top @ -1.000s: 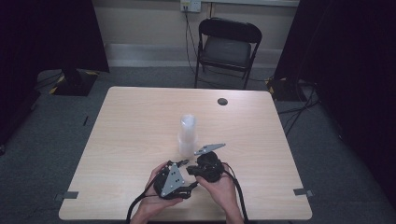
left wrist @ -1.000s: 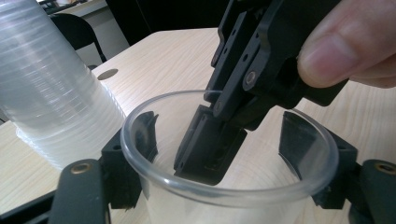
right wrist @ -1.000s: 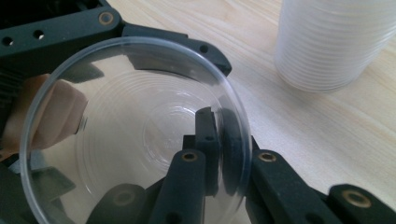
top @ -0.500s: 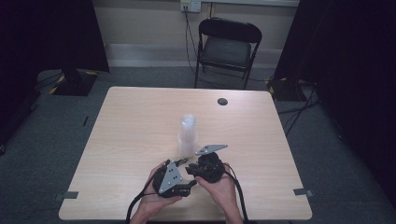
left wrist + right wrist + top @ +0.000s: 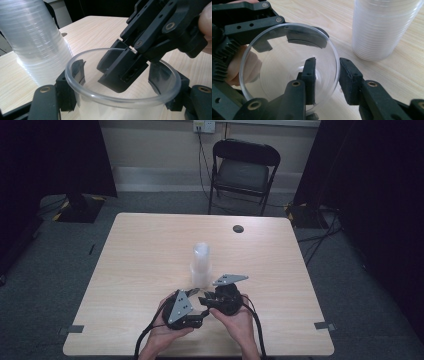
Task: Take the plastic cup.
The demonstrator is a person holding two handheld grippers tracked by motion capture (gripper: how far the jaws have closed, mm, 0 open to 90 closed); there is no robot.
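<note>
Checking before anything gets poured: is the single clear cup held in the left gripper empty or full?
Empty. Through the clear cup you see its bare bottom and the left gripper outside its walls; one right gripper jaw reaches inside, no liquid.

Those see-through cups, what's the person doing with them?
A person at the table holds a gripper in each hand. The left gripper clamps one clear cup by its sides. The right gripper has one jaw inside the cup and one outside, over the rim, and its jaws have just been opening, so they no longer pinch the wall. A tall stack of cups stands just behind.
</note>
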